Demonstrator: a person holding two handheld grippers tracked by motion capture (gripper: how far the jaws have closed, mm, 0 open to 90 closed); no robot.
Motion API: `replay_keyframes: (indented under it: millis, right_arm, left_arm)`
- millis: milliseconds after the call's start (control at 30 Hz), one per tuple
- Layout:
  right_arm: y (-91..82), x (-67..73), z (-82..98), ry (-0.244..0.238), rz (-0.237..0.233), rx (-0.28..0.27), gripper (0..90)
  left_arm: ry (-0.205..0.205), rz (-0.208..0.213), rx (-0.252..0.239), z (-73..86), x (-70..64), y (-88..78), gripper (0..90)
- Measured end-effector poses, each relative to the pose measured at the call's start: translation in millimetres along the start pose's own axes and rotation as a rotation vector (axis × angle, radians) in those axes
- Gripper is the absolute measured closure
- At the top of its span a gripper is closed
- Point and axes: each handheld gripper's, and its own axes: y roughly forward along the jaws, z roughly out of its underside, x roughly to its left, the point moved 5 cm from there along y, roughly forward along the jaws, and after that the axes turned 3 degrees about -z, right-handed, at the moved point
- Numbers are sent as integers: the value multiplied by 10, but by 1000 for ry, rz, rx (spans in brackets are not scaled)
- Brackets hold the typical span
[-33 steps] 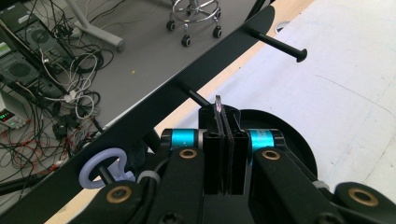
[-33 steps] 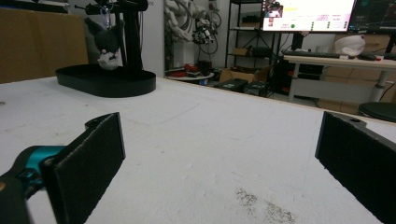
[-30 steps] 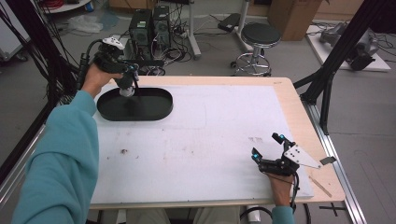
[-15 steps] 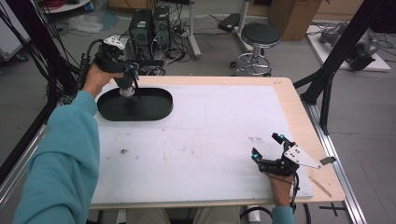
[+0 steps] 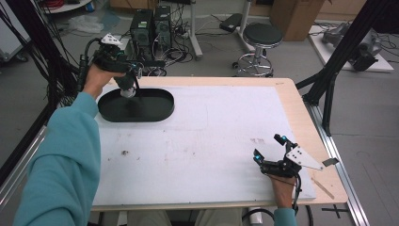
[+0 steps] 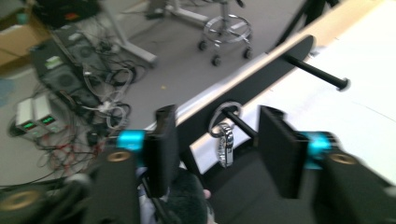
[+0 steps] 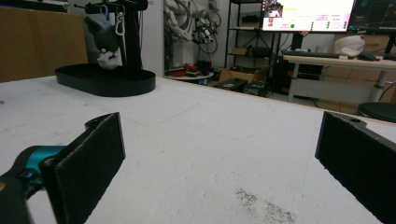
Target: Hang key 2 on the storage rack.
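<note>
A black oval tray (image 5: 155, 110) at the table's far left carries a black stand (image 7: 133, 32) with horizontal pegs. A silver carabiner (image 6: 225, 144) hangs on one peg (image 6: 240, 125), and a dark plush keychain (image 7: 106, 42) dangles below it. My left gripper (image 5: 131, 77) is over the tray at that peg. Its jaws have just been opening and now stand apart on either side of the carabiner without touching it. My right gripper (image 5: 268, 146) rests near the table's front right, wide open, with nothing between its pads (image 7: 93, 158).
A second bare peg (image 6: 317, 72) sticks out farther along the stand. The white table top (image 5: 211, 136) has a few dark smudges. Beyond the far edge are computer towers (image 5: 150, 28), cables and a stool (image 5: 261, 40). A black frame post (image 5: 339, 61) rises at the right.
</note>
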Motion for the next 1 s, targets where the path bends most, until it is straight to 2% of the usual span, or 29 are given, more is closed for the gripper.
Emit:
replay_keyframes:
  millis: [67, 133, 200, 267, 400, 467, 667, 733, 867, 1000]
  right_arm:
    - [3, -1, -3, -7, 1, -2, 6]
    - [2, 1, 0, -6, -2, 4, 6]
    - [2, 0, -1, -9, 0, 2, 6]
    - [2, 0, 0, -11, 0, 2, 6]
    - [2, 3, 1, -6, -2, 5, 6]
    - [2, 8, 2, -4, -2, 7, 6]
    - [4, -4, 1, -2, -3, 7, 6]
    - [4, -4, 1, -3, -3, 6, 6]
    - [4, 2, 2, -3, -2, 7, 6]
    - [4, 2, 2, -4, -1, 7, 6]
  left_arm:
    - [-10, -6, -19, 23, -6, -10, 342]
    - [-9, -10, -70, 40, 7, -44, 203]
    - [-57, 17, -114, 46, 11, -97, 24]
    - [-72, 30, -136, 48, -3, -161, 17]
    - [-70, 78, -196, 25, -74, -337, 17]
    - [-75, 83, -240, 15, -114, -431, 17]
    - [-62, 120, -319, 75, -256, -701, 17]
    - [-45, 126, -334, 107, -303, -782, 17]
    - [-37, 149, -374, 195, -409, -921, 17]
    - [-42, 169, -378, 365, -497, -1009, 17]
